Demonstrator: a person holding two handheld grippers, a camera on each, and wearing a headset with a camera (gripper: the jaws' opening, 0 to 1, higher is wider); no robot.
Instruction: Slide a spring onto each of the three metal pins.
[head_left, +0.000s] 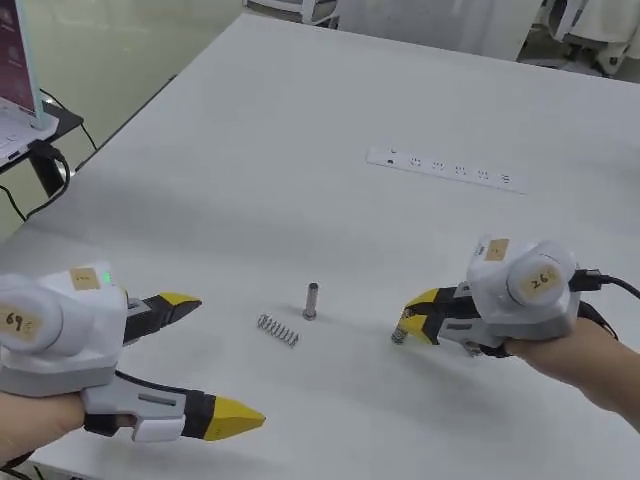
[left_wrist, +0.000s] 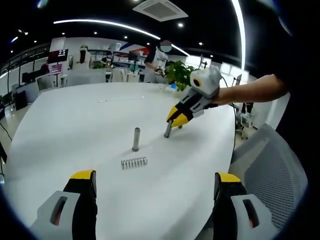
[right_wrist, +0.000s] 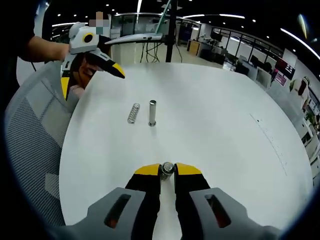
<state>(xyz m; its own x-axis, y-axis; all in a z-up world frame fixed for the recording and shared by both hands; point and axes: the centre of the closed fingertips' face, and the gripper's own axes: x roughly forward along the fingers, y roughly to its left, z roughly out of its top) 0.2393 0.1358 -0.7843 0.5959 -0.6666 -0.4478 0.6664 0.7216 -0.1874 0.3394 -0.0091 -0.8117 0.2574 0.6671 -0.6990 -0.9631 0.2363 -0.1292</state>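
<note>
At the lower left of the head view we hold the left gripper (head_left: 228, 358) above the white table (head_left: 250, 150), its yellow-tipped fingers spread wide with nothing between them. Just right of it, low in the centre, a loose spring (head_left: 278, 330) lies flat on the table. Just beside that a metal pin (head_left: 311, 300) stands upright and bare. Further right a second spring (head_left: 400, 335) stands on end on the table; whether a pin sits inside it we cannot tell. The right gripper (head_left: 410, 318), at the lower right, has its fingers pinching this spring's top. A power strip (head_left: 445, 168) lies at the upper right.
</note>
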